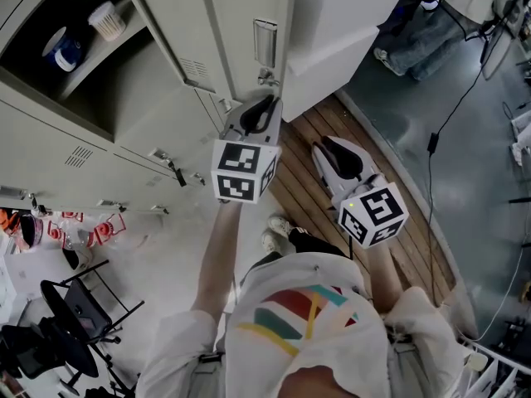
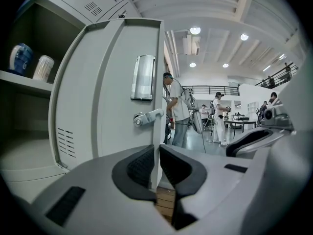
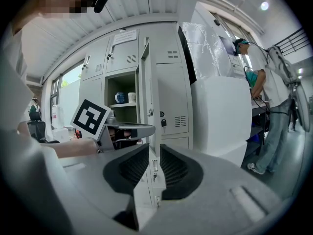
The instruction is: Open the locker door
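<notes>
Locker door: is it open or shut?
Open. The locker door stands swung out, the shelf and two cups inside show, and the left tongs pinch its edge.

Hall bright, even white light from round ceiling lamps point(image 2: 195, 30). Open locker compartment point(image 1: 33, 11) in deep shadow. Dull sheen on locker door point(image 2: 107, 92). Both gripper views fisheye-bent, corners black, near foreground soft. Head view sharp.
</notes>
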